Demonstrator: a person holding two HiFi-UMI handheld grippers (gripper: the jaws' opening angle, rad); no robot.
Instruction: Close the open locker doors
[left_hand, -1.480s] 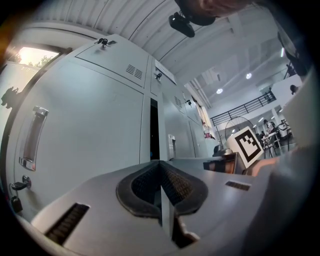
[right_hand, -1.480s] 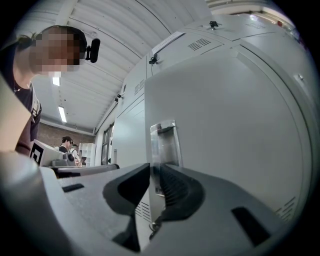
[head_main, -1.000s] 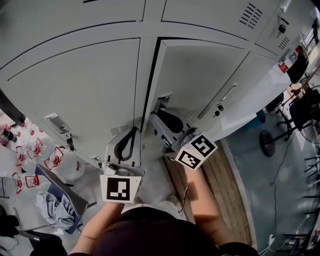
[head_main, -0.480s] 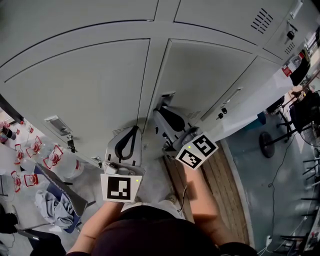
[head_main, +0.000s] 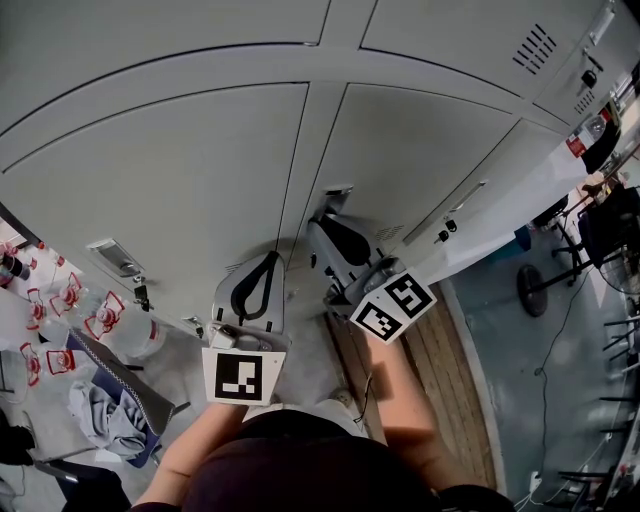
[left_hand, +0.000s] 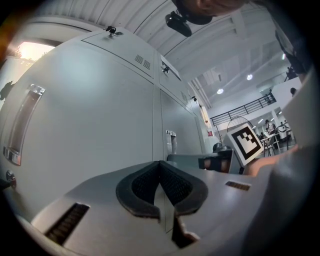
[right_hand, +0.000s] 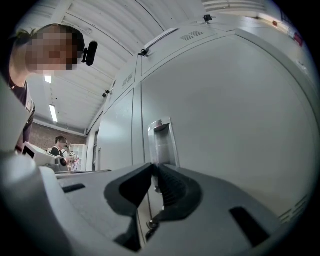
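Facing a bank of grey lockers (head_main: 300, 40), doors ahead shut flush with the frame. Right tongs (head_main: 320, 228) close up to the right door (head_main: 420, 150), tips just below its handle (head_main: 336, 192). Just been closing, now all but clenched: a thin slit between the pads, nothing gripped (handle visible beyond the tips, not between them). Left tongs (head_main: 268, 262) clenched on nothing, near the left door (head_main: 170, 180) and just beside the right ones, low by the seam between the two doors. Another handle (head_main: 112, 252) well off to the left on that door.

Down left by the lockers, red-labelled bottles (head_main: 70, 300) and a crumpled blue-grey cloth (head_main: 105, 415). Down right, a strip of wooden flooring (head_main: 445, 360), a cable (head_main: 556, 330) trailing over grey floor, a chair (head_main: 590, 235) well apart from the doors.
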